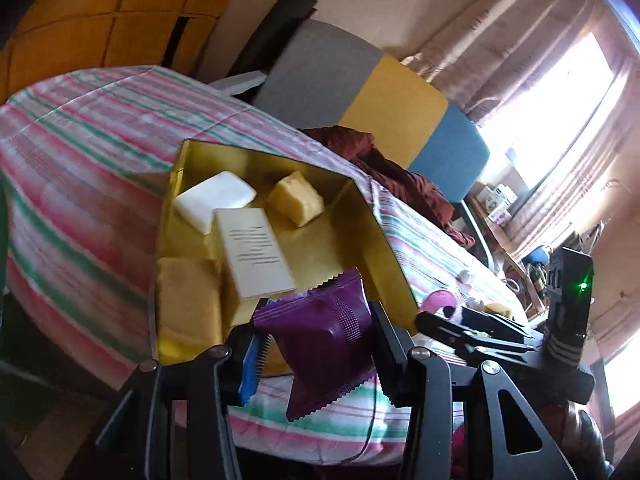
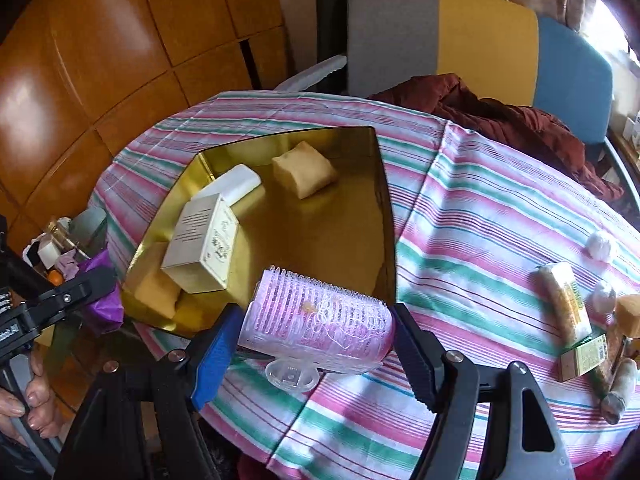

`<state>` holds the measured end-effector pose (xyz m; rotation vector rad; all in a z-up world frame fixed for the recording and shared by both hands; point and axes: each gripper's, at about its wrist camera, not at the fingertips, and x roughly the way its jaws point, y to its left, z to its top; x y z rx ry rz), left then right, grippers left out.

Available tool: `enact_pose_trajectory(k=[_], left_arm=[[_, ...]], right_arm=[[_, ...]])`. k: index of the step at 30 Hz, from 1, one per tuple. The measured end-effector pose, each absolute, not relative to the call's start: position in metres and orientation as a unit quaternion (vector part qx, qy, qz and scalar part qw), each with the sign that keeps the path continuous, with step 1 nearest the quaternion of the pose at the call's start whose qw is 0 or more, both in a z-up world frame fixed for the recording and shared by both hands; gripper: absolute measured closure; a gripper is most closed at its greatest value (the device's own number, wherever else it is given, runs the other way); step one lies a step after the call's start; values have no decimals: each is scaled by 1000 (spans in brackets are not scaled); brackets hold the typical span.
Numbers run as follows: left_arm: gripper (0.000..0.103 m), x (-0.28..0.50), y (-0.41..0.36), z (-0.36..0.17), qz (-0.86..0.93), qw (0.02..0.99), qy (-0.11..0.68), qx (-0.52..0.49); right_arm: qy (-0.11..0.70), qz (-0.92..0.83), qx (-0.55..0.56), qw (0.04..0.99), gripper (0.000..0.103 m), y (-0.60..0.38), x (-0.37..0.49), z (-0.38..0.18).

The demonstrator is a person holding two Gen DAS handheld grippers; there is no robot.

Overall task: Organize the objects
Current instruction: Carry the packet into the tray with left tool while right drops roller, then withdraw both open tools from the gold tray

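One gold tray (image 2: 384, 208), two sponges, one box (image 2: 200, 248), one soap (image 2: 236, 184)

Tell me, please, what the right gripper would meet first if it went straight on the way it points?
Probably the gold tray: the right gripper, shut on the pink roller, points at its near floor, though depth is unclear.

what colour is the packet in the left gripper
Purple packet, with zigzag-cut edges; it shows best in the left wrist view.
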<state>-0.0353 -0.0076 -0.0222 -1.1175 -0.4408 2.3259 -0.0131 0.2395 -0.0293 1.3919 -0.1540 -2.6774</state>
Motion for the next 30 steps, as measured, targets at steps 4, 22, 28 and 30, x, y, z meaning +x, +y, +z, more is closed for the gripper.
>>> enact_pose_trajectory(k=[4, 22, 28, 30], left_arm=[[56, -44, 15, -26, 854, 275, -144, -418], [47, -41, 41, -67, 826, 275, -119, -477], [38, -38, 30, -58, 838, 252, -118, -469], [38, -38, 29, -55, 843, 242, -113, -467]], right_arm=[[-51, -886, 458, 53, 28, 243, -16, -33], [-45, -879, 470, 59, 25, 242, -25, -59], [-61, -880, 468, 50, 20, 249, -19, -55], [-66, -882, 465, 46, 20, 251, -16, -53]])
